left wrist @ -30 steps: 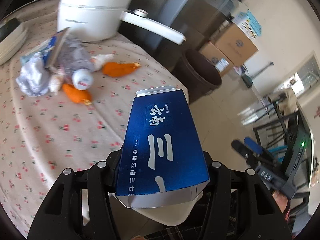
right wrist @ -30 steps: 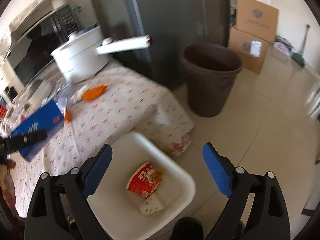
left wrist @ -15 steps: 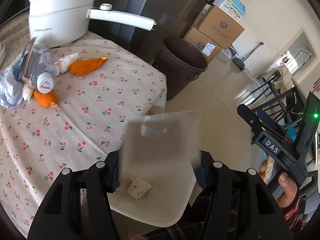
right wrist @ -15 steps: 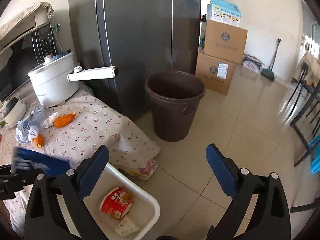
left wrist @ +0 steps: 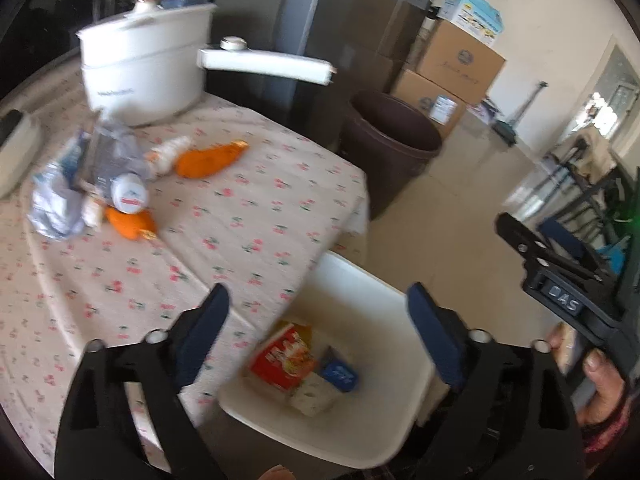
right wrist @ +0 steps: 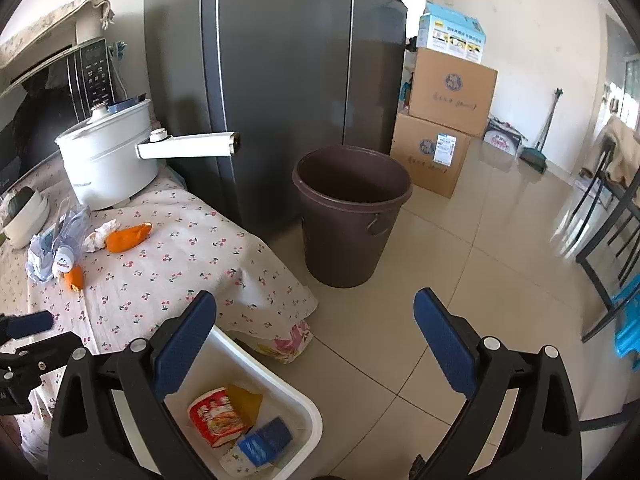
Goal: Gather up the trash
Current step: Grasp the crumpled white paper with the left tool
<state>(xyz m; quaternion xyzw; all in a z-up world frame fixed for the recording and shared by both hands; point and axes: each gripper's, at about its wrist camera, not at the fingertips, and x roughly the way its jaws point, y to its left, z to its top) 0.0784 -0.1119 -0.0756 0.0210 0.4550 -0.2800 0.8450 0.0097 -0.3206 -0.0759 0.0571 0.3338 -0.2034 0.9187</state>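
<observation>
Left gripper (left wrist: 316, 320), fingers now spread wide and empty above the white bin (left wrist: 384, 432); the blue carton (right wrist: 264, 442), held earlier, lies inside it. Right gripper (right wrist: 316, 338) likewise wide, empty.

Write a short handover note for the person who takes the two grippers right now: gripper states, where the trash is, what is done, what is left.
Left gripper: open, empty, above the white bin.
Right gripper: open, empty, aimed at the floor near the brown bucket.
Done: blue box, red cup and a white scrap lie in the white bin.
Left on the table: two orange wrappers, a crumpled white wrapper, a clear bottle, crumpled plastic. The white pot looks like cookware, not trash.
</observation>
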